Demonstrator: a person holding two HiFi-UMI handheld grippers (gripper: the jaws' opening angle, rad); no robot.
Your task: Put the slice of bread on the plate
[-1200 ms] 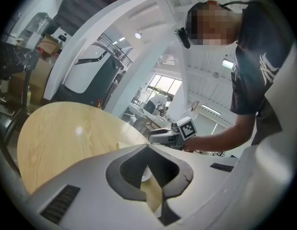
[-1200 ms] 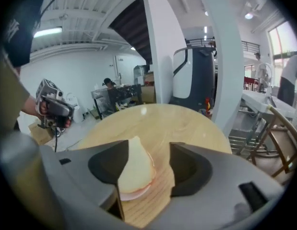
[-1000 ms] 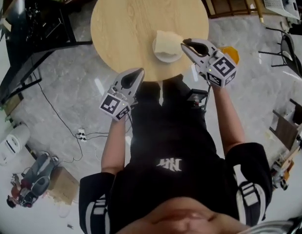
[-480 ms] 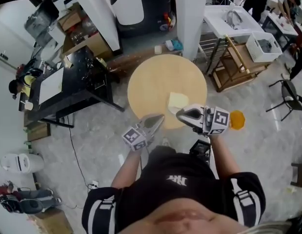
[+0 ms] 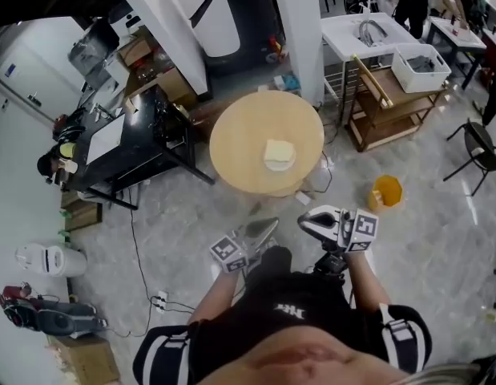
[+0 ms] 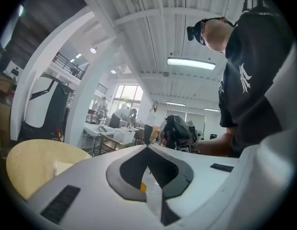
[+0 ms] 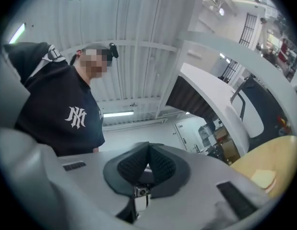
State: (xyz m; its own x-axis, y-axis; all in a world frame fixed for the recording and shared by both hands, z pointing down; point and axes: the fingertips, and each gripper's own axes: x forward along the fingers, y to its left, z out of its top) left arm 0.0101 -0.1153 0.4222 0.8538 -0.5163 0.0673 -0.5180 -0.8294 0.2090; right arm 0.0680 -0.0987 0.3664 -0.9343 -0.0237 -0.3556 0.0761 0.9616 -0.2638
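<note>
A pale slice of bread (image 5: pixel 279 152) lies on a small white plate (image 5: pixel 278 167) on the near right part of the round wooden table (image 5: pixel 243 139). Both grippers hover over the floor in front of the person, well short of the table. My left gripper (image 5: pixel 268 225) has its jaws together with nothing in them. So does my right gripper (image 5: pixel 305 221), which is shut and empty. The left gripper view has the table (image 6: pixel 33 164) and bread (image 6: pixel 64 167) low at the left. In the right gripper view the table (image 7: pixel 278 159) and bread (image 7: pixel 263 177) sit at the lower right.
An orange bucket (image 5: pixel 386 192) stands on the grey floor right of the table. A black desk (image 5: pixel 123 147) is at the left, with a wooden rack (image 5: pixel 392 103) and a white sink stand (image 5: pixel 368 34) at the right. A white pillar (image 5: pixel 300 30) rises behind the table. Cables trail on the floor (image 5: pixel 151 295).
Both grippers have drawn back from the table toward the person and risen. The head view now takes in much more of the room. The bread stays on the plate.
</note>
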